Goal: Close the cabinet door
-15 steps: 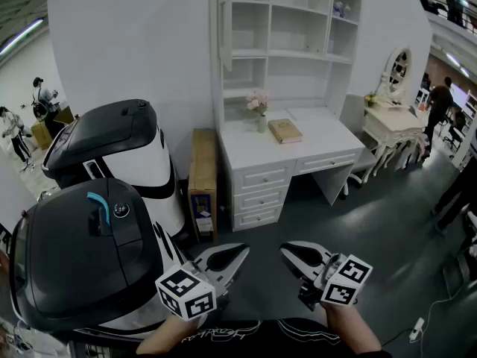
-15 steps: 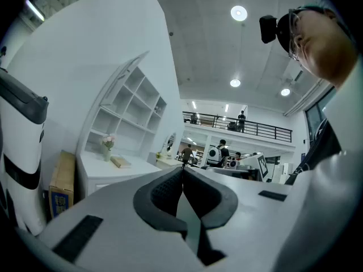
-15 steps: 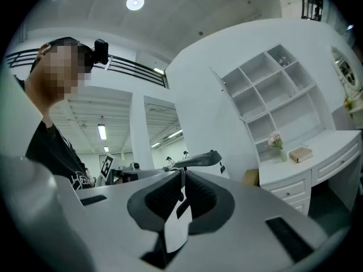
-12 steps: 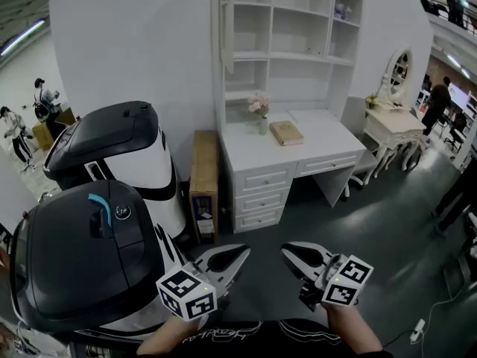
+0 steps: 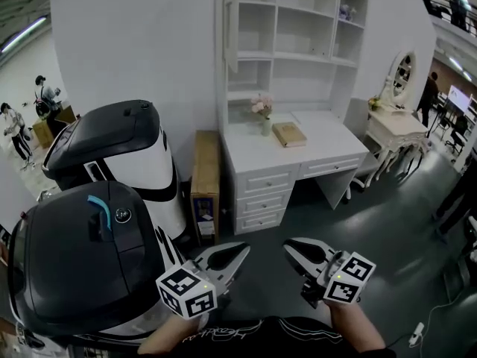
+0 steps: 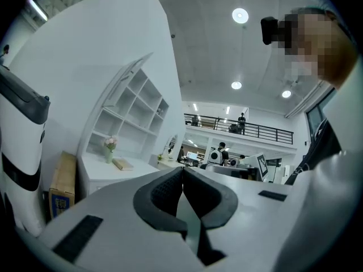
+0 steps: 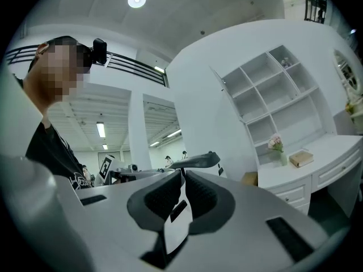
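Bright, even indoor light on my feed, coming from round ceiling lamps (image 6: pixel 240 15) with mild glare around them. White wall (image 5: pixel 134 43) is nearly blown out, floor (image 5: pixel 373 222) dim. Both gripper views show heavy fisheye bend and dark corners. Close-up body of the left gripper (image 6: pixel 182 174) reads soft.

Items I log, left to right:
- Two people (image 5: pixel 15 125), far left background.
- Two white machines with black tops, one close below me (image 5: pixel 74 263), one behind it (image 5: pixel 112 136).
- Cardboard box (image 5: pixel 203 181), upright, just beside the desk's left flank.
- White tabletop (image 5: pixel 332 139), drawers (image 5: pixel 259 200) beneath.
- Vase of pink flowers (image 5: pixel 263 114) and tan book (image 5: pixel 289 133) on it, near each other.
- Dressing table (image 5: pixel 395 129) with oval mirror (image 5: pixel 402 71), right.
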Motion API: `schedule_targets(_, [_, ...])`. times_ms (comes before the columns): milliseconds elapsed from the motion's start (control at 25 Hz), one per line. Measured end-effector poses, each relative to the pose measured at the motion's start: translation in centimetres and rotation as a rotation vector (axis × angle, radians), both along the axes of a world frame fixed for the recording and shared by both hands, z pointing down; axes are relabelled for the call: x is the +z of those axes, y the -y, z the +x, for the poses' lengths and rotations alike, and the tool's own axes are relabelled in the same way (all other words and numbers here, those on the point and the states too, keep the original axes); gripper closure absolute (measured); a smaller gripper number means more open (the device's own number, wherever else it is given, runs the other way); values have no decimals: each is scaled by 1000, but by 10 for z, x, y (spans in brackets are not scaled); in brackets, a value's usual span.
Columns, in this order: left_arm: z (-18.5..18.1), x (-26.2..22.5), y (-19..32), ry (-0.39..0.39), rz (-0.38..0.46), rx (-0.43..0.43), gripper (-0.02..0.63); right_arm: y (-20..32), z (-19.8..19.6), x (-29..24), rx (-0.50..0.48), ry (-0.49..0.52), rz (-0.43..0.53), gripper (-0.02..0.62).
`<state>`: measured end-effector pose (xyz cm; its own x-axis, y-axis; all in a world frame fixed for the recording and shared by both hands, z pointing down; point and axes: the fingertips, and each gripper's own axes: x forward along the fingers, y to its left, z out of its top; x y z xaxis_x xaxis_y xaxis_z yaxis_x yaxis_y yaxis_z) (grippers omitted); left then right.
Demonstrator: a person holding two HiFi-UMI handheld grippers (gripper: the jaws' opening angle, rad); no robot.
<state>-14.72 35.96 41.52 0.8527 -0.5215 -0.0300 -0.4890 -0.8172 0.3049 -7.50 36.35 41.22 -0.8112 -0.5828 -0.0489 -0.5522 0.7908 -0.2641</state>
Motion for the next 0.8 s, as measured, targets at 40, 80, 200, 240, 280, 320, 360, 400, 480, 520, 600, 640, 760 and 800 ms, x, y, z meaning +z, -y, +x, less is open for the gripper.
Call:
schedule_targets(40, [-1, -1, 3, -3, 5, -1, 584, 2, 0, -3, -8, 10, 11, 540])
schedule_targets(80, [-1, -3, 7, -6, 11, -2, 584, 4, 0, -6, -15, 22, 19, 540])
schedule_targets(200, [0, -6, 23, -3, 22, -6, 584, 23, 4, -8, 4, 9, 18, 540])
schedule_targets(240, [1, -7, 30, -4, 26, -10, 584, 32, 6, -7, 20, -10, 20, 540])
schedule_targets(280, [1, -8, 39, -5, 30, -17, 584, 42, 8, -7, 32, -25, 26, 540])
schedule_targets(320, [1, -9, 48, -6, 34, -25, 584, 52, 10, -8, 36, -30, 36, 540])
schedule_targets(360, [2, -9, 58, -4, 37, -33, 584, 62, 10, -9, 32, -25, 44, 540])
schedule_targets(400, [3, -10, 68, -2, 40, -39, 584, 73, 11, -12, 24, -16, 51, 540])
schedule_targets(480, [8, -11, 91, -5, 47, -44, 584, 95, 15, -17, 11, -9, 67, 540])
schedule_targets(520, [11, -13, 104, -11, 48, -49, 584, 109, 19, -20, 8, -9, 73, 540])
schedule_targets(600, [14, -20, 136, -27, 50, -70, 584, 141, 27, -26, 0, -3, 83, 540])
schedule_targets(640, [14, -24, 154, -33, 52, -87, 584, 159, 30, -31, -6, 6, 86, 540])
schedule_targets(760, [13, -38, 209, -30, 67, -133, 584, 216, 40, -45, -23, 38, 98, 540])
schedule_targets(800, [15, -43, 227, -27, 73, -143, 584, 234, 44, -51, -27, 40, 106, 540])
